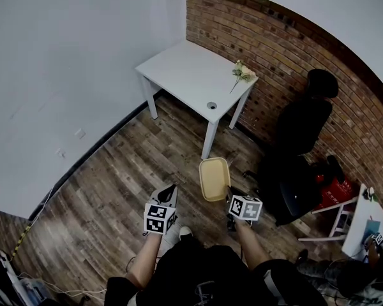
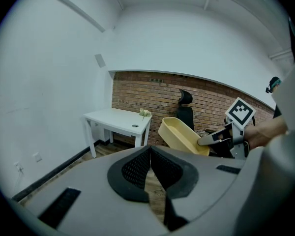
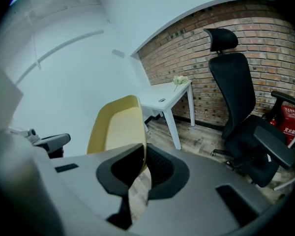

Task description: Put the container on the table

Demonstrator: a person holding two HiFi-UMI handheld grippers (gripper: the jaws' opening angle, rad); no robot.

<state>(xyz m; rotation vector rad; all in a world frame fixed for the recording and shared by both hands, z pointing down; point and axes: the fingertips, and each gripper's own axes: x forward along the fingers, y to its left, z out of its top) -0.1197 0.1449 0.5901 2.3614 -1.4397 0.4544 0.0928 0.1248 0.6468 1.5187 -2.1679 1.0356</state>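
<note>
Chair (image 1: pixel 300 129) standing beside table (image 1: pixel 191 75), my right gripper (image 3: pixel 142 155) pinching container (image 3: pixel 115 129) rim, my left gripper (image 2: pixel 150 154) hanging closed, empty.

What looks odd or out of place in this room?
Only small things. The container hangs tilted over the floor, pinched by one rim in the right gripper, not on the table. A flower lies flat near the table's edge by the brick wall. Nothing looks spilled or broken.
</note>
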